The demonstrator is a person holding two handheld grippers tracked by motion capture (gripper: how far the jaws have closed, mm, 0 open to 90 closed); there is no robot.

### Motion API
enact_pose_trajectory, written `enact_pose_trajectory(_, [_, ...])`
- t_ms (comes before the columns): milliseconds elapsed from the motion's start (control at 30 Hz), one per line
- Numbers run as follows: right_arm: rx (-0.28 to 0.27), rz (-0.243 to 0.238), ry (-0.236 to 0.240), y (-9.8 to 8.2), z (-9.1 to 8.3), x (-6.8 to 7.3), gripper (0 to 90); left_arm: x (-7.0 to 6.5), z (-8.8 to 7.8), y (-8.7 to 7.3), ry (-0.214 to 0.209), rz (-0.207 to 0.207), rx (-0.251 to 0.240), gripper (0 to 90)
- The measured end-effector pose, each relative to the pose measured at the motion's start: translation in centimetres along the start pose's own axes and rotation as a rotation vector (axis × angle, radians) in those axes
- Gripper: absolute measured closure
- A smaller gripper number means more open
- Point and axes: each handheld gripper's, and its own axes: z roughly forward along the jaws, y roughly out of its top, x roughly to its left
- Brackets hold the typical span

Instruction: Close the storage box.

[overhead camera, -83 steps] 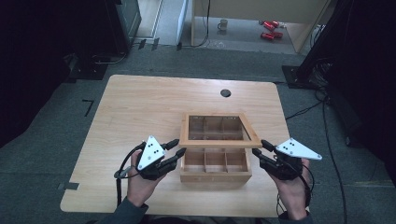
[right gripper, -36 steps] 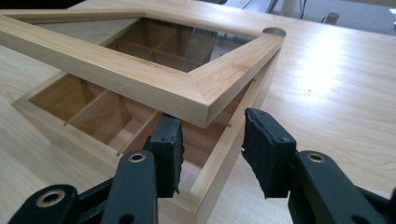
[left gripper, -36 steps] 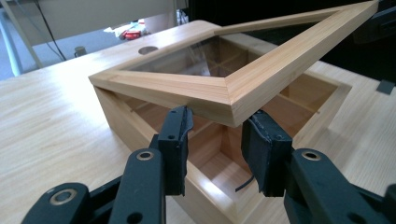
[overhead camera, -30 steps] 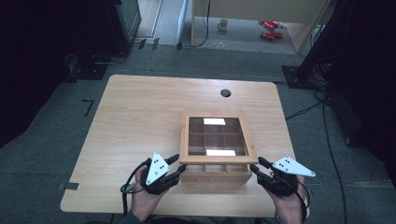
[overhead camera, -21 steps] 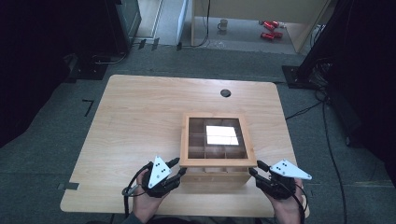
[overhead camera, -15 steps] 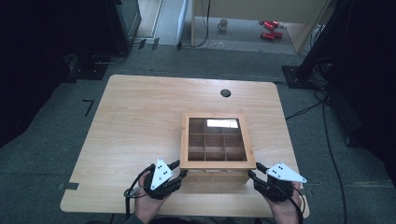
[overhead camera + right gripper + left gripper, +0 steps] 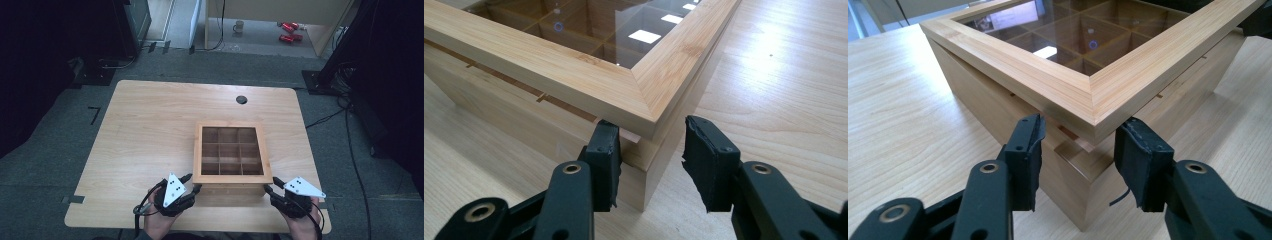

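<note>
Nearest you, your left tongs (image 7: 196, 188) and right tongs (image 7: 266, 189) sit at the two near corners of the wooden box (image 7: 231, 156), which stands on the right half of the table (image 7: 150, 130), close to its near edge. In the left gripper view the left tongs (image 7: 1079, 150) stand wide, jaws astride the box's corner (image 7: 1093, 125) just under the overhanging lid frame, gripping nothing. In the right gripper view the right tongs (image 7: 651, 150) are just as wide at the other near corner (image 7: 644, 127), the left jaw close against the box wall below the lid.

By my reading, you are lowering the glass-paned lid (image 7: 232, 151) and it is nearly home: a thin gap shows between frame and body at both corners. Your next move calls for easing both tongs out and down evenly so the frame settles flat, without pinching a jaw under the lip.

Farther off, the nine compartments show through the glass, but reflections in both gripper views make it hard to tell whether anything lies in them. The hinge side at the far edge is hidden. Beyond, a small dark round hole (image 7: 241, 99) marks the table's far side.
</note>
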Motion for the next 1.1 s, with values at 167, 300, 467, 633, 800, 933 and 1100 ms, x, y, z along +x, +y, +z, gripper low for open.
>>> enact_pose_trajectory(167, [-0.002, -0.002, -0.003, -0.1, 0.0, 0.1, 58.3, 0.0, -0.2, -0.2, 0.021, 0.002, -0.003, 50.7])
enact_pose_trajectory(300, [0.006, -0.007, -0.004, -0.2, -0.1, 0.2, 58.2, -0.2, -0.2, -0.4, 0.019, 0.012, 0.002, 50.7])
enact_pose_trajectory(467, [0.012, -0.013, -0.011, -0.4, -0.2, 0.4, 58.0, -0.3, -0.1, -0.5, 0.013, 0.018, 0.008, 51.0])
enact_pose_trajectory(633, [0.016, -0.010, -0.009, -0.5, -0.1, 0.3, 57.9, -0.3, -0.1, -0.6, 0.011, 0.016, 0.013, 51.0])
enact_pose_trajectory(800, [0.024, 0.002, -0.006, -0.9, -0.1, 0.3, 57.4, -0.3, 0.1, -0.9, 0.005, 0.016, 0.026, 51.1])
enact_pose_trajectory(933, [0.024, 0.005, -0.005, -1.0, -0.2, 0.3, 57.0, -0.3, 0.1, -0.9, 0.007, 0.020, 0.030, 51.1])
enact_pose_trajectory(1100, [-0.003, 0.001, 0.002, -1.0, -0.7, 0.3, 54.2, -0.5, 0.3, -1.2, 0.009, 0.033, 0.054, 49.8])
